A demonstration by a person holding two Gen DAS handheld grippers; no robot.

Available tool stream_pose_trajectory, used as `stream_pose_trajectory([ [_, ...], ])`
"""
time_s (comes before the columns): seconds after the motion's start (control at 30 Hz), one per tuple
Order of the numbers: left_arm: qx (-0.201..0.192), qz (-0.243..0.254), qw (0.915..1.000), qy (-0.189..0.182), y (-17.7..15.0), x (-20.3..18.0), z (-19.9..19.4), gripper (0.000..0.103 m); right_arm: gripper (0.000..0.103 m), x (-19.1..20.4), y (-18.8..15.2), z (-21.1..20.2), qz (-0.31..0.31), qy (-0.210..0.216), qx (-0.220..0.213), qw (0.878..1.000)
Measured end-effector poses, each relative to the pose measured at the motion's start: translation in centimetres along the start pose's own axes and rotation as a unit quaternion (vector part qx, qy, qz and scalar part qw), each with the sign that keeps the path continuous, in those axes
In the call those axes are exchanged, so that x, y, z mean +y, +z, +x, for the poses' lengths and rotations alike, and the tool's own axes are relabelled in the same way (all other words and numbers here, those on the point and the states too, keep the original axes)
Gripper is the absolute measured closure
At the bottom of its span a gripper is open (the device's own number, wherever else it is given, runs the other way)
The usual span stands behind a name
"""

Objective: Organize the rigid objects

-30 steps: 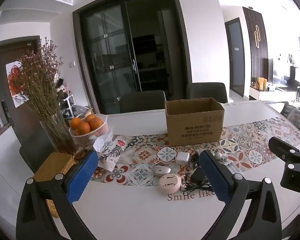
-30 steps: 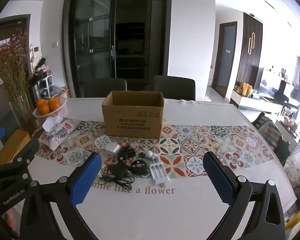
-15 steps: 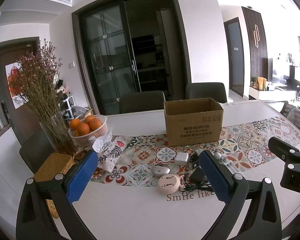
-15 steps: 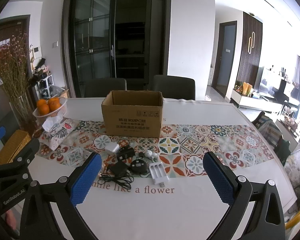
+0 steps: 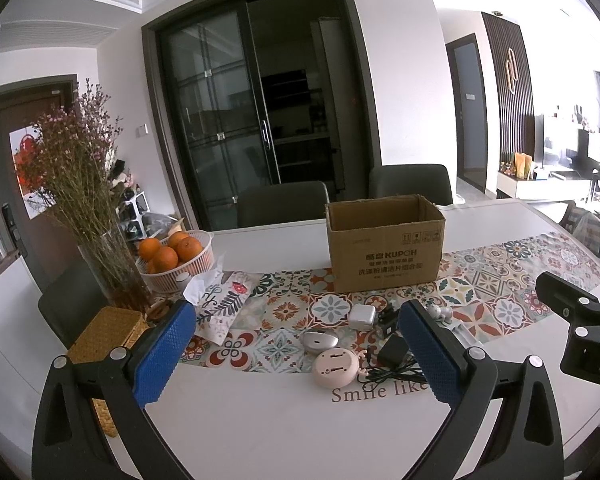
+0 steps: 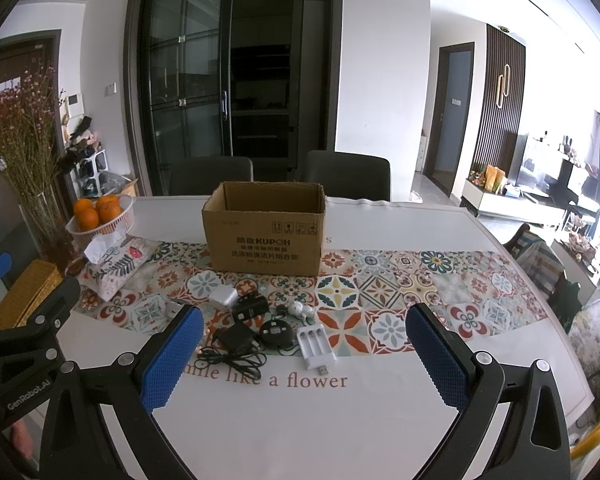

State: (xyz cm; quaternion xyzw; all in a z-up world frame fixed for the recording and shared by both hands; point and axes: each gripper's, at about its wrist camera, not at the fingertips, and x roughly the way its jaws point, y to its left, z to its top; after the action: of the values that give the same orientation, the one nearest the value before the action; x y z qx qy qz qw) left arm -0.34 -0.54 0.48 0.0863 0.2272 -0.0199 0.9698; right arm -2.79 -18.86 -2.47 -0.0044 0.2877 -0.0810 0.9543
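An open cardboard box (image 6: 265,232) stands on the patterned table runner; it also shows in the left wrist view (image 5: 384,248). In front of it lie small items: a white charger cube (image 6: 223,296), a black adapter with cable (image 6: 236,340), a black round device (image 6: 275,333), a white battery charger (image 6: 316,347), a small white figurine (image 6: 300,310), a pink round device (image 5: 335,366) and a silver mouse-like item (image 5: 319,341). My left gripper (image 5: 296,356) is open and empty, held above the table's near edge. My right gripper (image 6: 304,354) is open and empty, likewise short of the items.
A glass vase of dried flowers (image 5: 112,264), a basket of oranges (image 5: 176,256), a fabric tissue pouch (image 5: 224,304) and a woven box (image 5: 104,332) stand at the left. Two dark chairs (image 6: 348,174) stand behind the white table (image 6: 300,420).
Both views have shifted only slightly; the grippers stay open and nothing on the table has moved.
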Motion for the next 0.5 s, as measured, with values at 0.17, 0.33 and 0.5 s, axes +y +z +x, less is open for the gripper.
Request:
stream_pose_trajectory([
  [0.17, 0.000, 0.001, 1.0000, -0.001, 0.07, -0.07, 0.01, 0.000, 0.001, -0.22, -0.03, -0.05, 0.000, -0.001, 0.000, 1.000],
  [0.33, 0.001, 0.000, 1.0000, 0.000, 0.04, -0.07, 0.01, 0.000, 0.001, -0.18, -0.02, 0.01, 0.000, 0.000, 0.000, 1.000],
  [0.5, 0.001, 0.001, 1.0000, 0.000, 0.01, -0.08, 0.01, 0.000, 0.001, -0.24, -0.02, 0.05, 0.000, 0.000, 0.000, 1.000],
])
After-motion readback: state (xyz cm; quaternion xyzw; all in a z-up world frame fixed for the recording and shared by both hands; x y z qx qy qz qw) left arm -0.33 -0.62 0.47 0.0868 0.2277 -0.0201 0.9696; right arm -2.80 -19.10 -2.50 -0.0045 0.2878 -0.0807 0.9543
